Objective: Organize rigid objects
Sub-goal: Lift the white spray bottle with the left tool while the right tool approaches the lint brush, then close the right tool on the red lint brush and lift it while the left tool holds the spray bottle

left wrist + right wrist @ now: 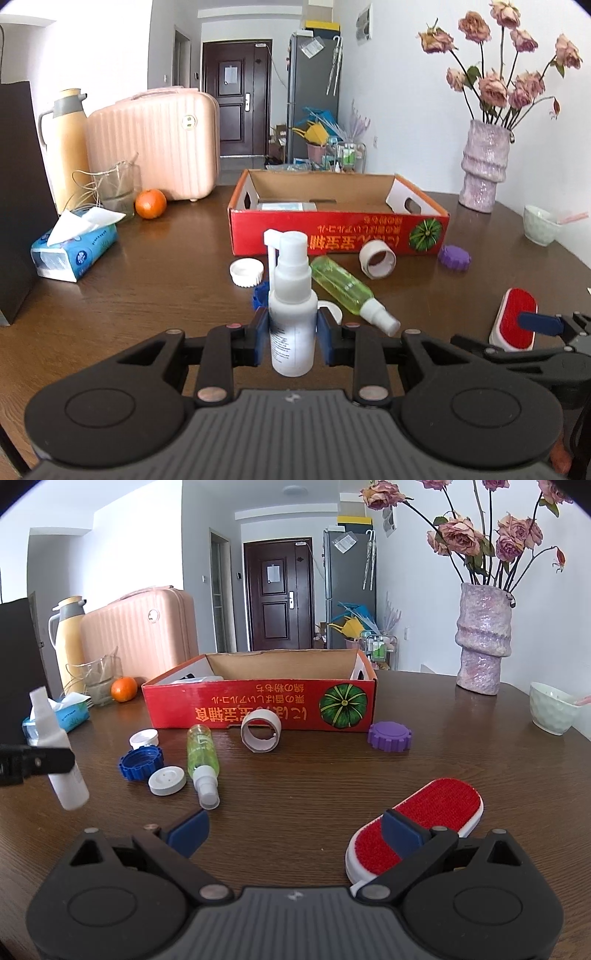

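Pick-up step in hand: left gripper [292, 332] clamped tight on the white plastic spray bottle with the long nozzle [291, 306], blue fingers [260, 332] pressing both sides of its lower body, bottle upright and, judging from the right wrist view, clear of the dark brown wooden counter [314, 775]. Right gripper [291, 834] spread wide, holding nothing, low over the counter, with its right finger over the near end of the red-and-white oval lint brush [424, 819]; contact there not possible to tell.

Next move, as a judgement: carry over the front wall of the red cardboard box printed with a green pumpkin [258, 709], then lower and release inside. Needs enough height to clear that wall, and a level hold so the nozzle stays up.

Along the likely path, lying on the counter between gripper and box:
- clear green plastic spray bottle on its side [341, 286], just beside the held one in the left view
- blue ridged plastic cap [141, 762], grey-white round lid [167, 781] and white ridged cap [246, 272], clustered
- short cardboard tube ring [377, 259], close to the box front
- purple gear-shaped cap [389, 736], off to the right near the box corner

Box interior mostly open, a flat pale packet at its left part; plenty of floor toward the middle and right. Box side flaps with cut-out handles stand higher than the front wall, so entry over the front looks easiest.
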{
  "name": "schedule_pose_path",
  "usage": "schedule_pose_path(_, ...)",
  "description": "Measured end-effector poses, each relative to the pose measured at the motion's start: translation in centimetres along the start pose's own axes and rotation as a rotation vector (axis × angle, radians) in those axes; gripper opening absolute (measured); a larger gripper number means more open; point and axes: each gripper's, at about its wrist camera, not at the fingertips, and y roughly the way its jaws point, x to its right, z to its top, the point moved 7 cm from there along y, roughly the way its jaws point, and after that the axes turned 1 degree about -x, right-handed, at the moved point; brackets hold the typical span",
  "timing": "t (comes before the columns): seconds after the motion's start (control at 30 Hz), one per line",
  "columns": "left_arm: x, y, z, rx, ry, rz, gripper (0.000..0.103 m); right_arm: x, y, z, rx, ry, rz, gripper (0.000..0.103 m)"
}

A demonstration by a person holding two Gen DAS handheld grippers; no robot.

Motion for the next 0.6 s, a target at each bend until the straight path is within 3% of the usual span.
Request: schedule_pose_path(0.6,-0.5,0.1,0.5,0.026,-0.016,-0.014,0.028,3.2,-1.8,-0.8,-0.024,0.003,-0.148,0.100)
